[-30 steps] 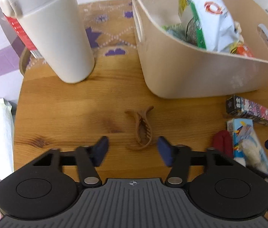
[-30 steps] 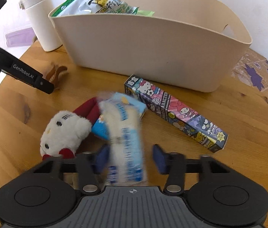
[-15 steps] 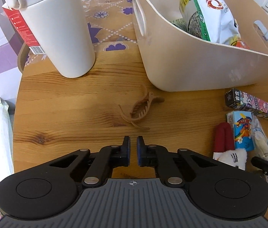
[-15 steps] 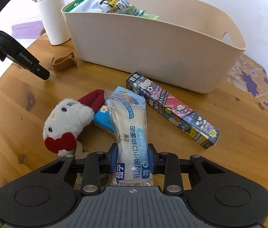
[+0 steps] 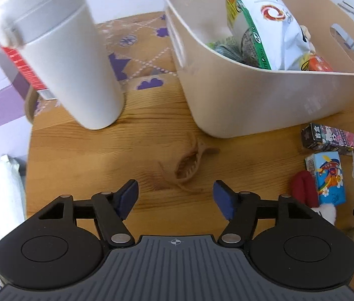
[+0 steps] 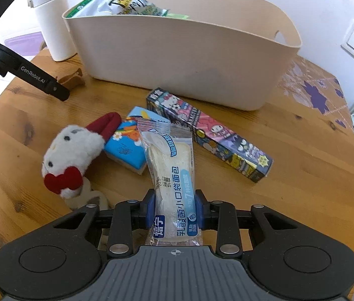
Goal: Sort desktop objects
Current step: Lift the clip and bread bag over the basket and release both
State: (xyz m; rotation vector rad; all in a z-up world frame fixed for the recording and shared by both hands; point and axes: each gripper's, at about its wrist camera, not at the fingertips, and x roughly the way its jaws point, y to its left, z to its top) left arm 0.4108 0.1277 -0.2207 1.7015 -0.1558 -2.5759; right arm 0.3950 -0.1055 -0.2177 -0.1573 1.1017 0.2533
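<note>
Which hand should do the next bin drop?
Right. The right gripper is shut on the bread packet, with the beige bin straight ahead. The left gripper, just opened, is empty; the hair claw lies on the table beyond its fingers.

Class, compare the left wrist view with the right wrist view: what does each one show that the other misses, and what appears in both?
Only the left wrist view shows the open left gripper, its jaws just opened with nothing between them, and the basket's inside.

Only the right wrist view shows the right gripper shut on the bread packet, and the plush toy's face.

Both show the basket, white bottle, brown hair clip, cartoon box and wooden table.
</note>
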